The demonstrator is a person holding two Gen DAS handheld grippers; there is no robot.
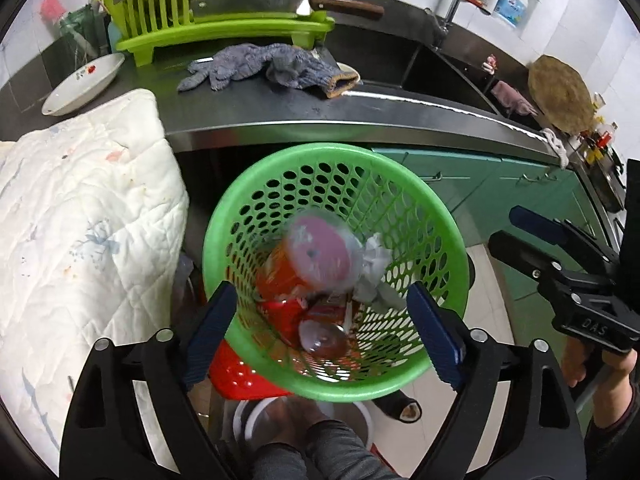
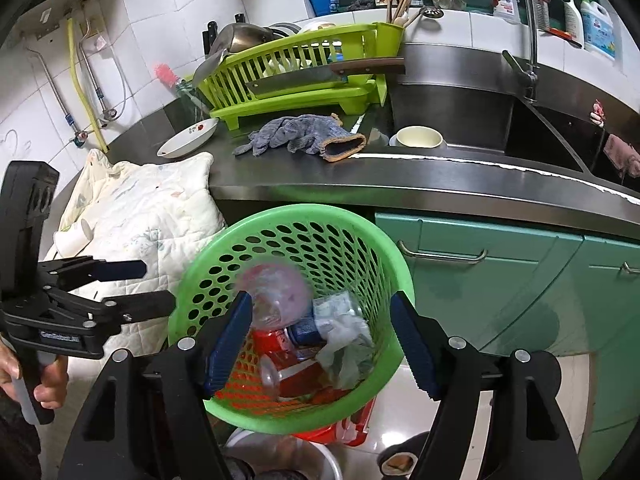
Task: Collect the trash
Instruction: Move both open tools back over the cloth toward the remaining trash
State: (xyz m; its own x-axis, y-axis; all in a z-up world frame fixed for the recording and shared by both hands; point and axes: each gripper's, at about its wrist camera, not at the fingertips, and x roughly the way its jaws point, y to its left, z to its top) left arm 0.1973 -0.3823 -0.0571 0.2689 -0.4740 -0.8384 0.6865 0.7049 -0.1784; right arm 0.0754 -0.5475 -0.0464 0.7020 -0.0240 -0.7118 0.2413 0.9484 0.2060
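Nearest to me, L hand-held gripper (image 1: 322,340) has its jaws spread wide w/ nothing between the pads; it hangs right over the green basket (image 1: 456,268), blue fingertips (image 1: 212,336) framing the rim on both sides. R hand-held gripper (image 2: 322,344) sits the same way, jaws apart and holding nothing, also above the basket. Each one shows in the other's cam off to the side, a hand (image 2: 44,384) wrapped on the grip.

In the basket: a clear cup w/ pink lid (image 1: 320,248), blurred, lying against the inner wall above the rest of the trash. I can't tell if it's touching anything. Under it there's a red wrapper (image 1: 280,312), crumpled white paper (image 1: 376,268) and a clear plastic spoon (image 1: 320,338). The basket is tilted, sitting on a red stool (image 1: 236,376) on the tiled floor, just in front of the tabletop edge (image 1: 360,130).

Left of the basket a white quilted cloth (image 1: 80,216) hangs off the tabletop. Farther back on the tabletop: a grey knit glove (image 1: 272,68), a white dish (image 1: 80,84), and a lime dish rack (image 1: 224,12) w/ a cleaver (image 1: 256,6) laid across it. Right of that, sink (image 2: 560,136) w/ faucet (image 2: 532,40), a cream bowl (image 2: 418,136) beside its edge, green cabinet doors (image 2: 500,280) below.
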